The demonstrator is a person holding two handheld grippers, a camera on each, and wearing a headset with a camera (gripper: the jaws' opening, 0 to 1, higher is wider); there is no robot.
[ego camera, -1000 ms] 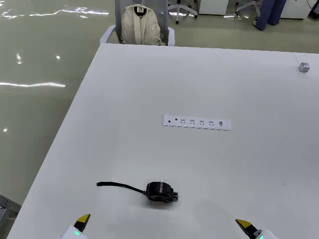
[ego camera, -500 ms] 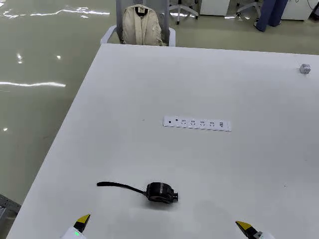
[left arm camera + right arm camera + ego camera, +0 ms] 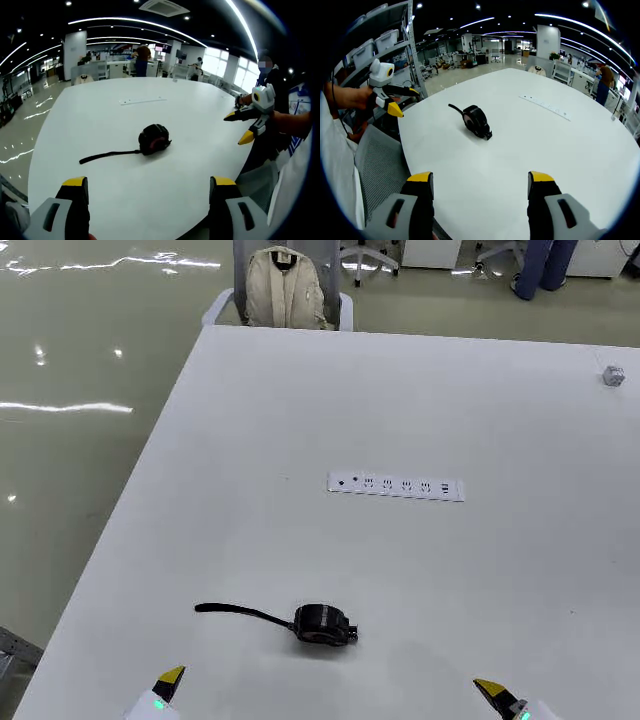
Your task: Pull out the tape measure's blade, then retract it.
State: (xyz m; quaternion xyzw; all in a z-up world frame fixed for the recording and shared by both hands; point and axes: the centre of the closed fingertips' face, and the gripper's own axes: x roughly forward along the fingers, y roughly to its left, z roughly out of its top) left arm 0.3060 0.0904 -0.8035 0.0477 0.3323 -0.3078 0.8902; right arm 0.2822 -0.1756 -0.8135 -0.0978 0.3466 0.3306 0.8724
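Looking down at big white worktop (image 3: 300,420). Seeing chair with beige backpack (image 3: 285,285) standing just past worktop's far edge. Seeing white power strip (image 3: 396,486) lying flat around worktop's middle, well apart from everything else.

Holding left gripper (image 3: 148,184) just off worktop's near edge, toward its left corner, jaws standing wide and gripping nothing. Holding right gripper (image 3: 480,176) off the same near edge further right, jaws equally wide and also gripping nothing. Pointing both inward over worktop, well apart from each other, touching nothing.

Seeing black tape measure (image 3: 323,624) resting on worktop close to near edge, between the two grippers and clear of both. Noting its black strap (image 3: 235,612) trailing flat along worktop toward left edge. Spotting small grey object (image 3: 612,376) sitting at worktop's far right; cannot tell what it is.
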